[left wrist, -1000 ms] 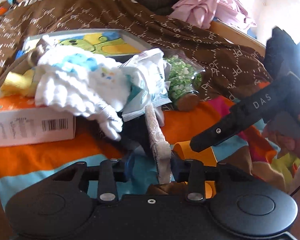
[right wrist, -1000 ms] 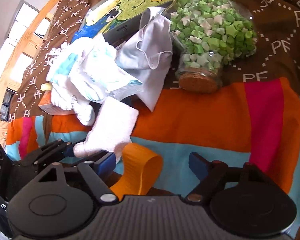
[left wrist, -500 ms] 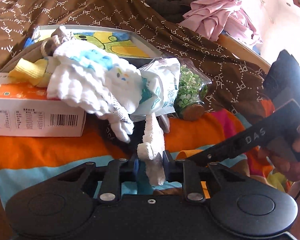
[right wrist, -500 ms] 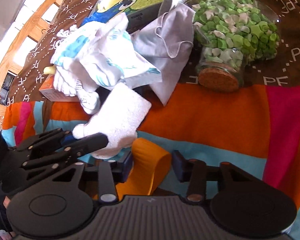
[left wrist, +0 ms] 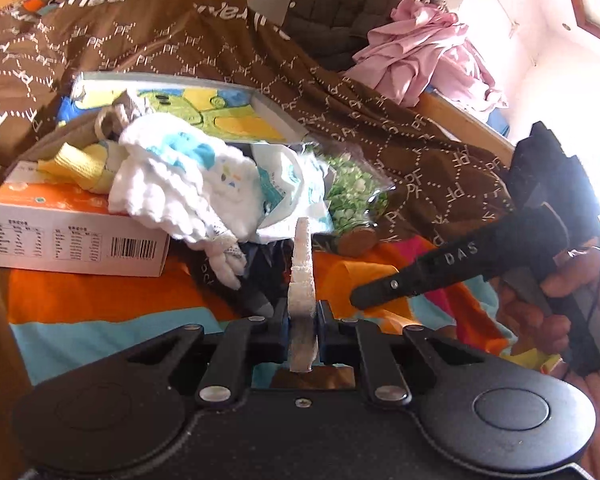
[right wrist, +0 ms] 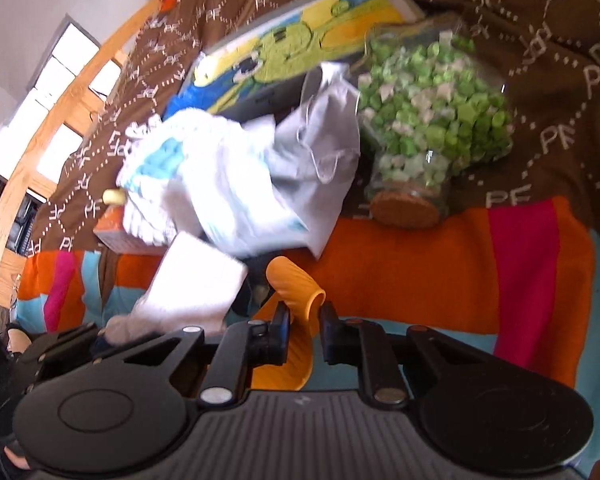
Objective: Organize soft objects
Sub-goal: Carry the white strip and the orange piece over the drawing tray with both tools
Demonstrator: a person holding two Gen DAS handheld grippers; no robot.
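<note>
Cardboard box (left wrist: 80,236) sits at the left on the striped blanket (left wrist: 100,300), with a yellow cloth (left wrist: 76,166) and a white bundle (left wrist: 188,196) piled over it. Just right, the left gripper (left wrist: 302,316) is clamped on a white towel (left wrist: 302,272) standing on edge, directly before the pile. Behind it lies a jar (left wrist: 354,204) of green pieces, cork lid forward. Rightmost, the right gripper (right wrist: 304,326) pinches an orange cloth (right wrist: 294,284) beside the towel (right wrist: 192,284), close under the hanging bundle (right wrist: 228,184).
</note>
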